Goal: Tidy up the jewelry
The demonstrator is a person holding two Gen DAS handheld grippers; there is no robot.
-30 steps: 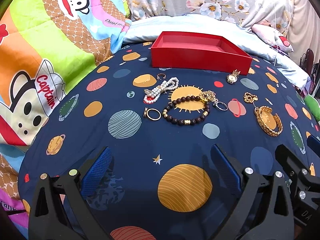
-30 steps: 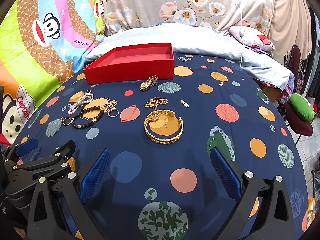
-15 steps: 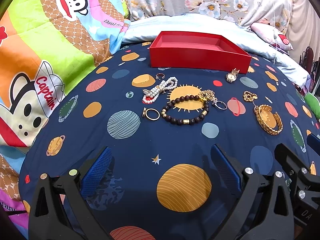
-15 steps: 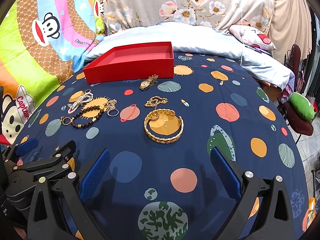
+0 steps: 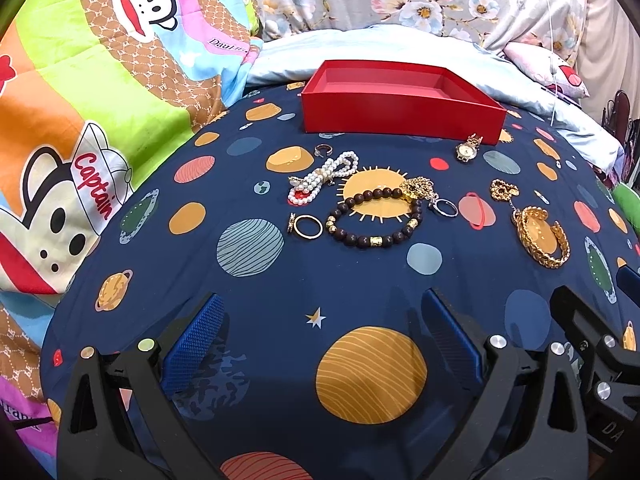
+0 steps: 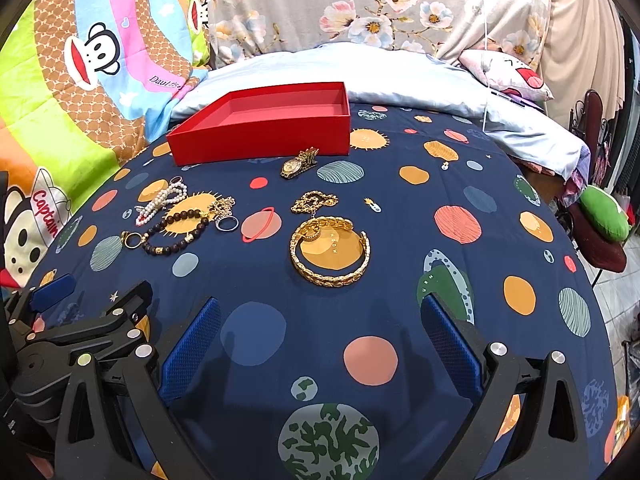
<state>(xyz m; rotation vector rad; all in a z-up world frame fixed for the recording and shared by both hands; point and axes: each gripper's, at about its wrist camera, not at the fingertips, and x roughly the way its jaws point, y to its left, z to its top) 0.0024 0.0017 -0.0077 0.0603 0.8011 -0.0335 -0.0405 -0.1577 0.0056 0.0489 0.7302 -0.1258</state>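
An empty red box (image 5: 400, 104) stands at the far side of the navy planet-print sheet (image 5: 280, 280); it also shows in the right wrist view (image 6: 260, 124). In front of it lie a dark bead bracelet (image 5: 374, 218), a pearl strand (image 5: 324, 176), a gold ring (image 5: 308, 226), a silver ring (image 5: 444, 207), a gold watch (image 5: 466, 150) and a wide gold chain bracelet (image 6: 330, 254). My left gripper (image 5: 322, 312) is open and empty, short of the bead bracelet. My right gripper (image 6: 320, 312) is open and empty, just short of the gold chain bracelet.
A cartoon-monkey quilt (image 5: 80, 100) rises on the left. A light-blue blanket (image 6: 360, 76) and floral pillows (image 6: 360, 12) lie behind the box. The bed's right edge drops to a dark chair with a green cushion (image 6: 604, 214).
Both grippers have crept slightly forward toward the jewelry. Nothing was taken hold of, and the jaws stay open.
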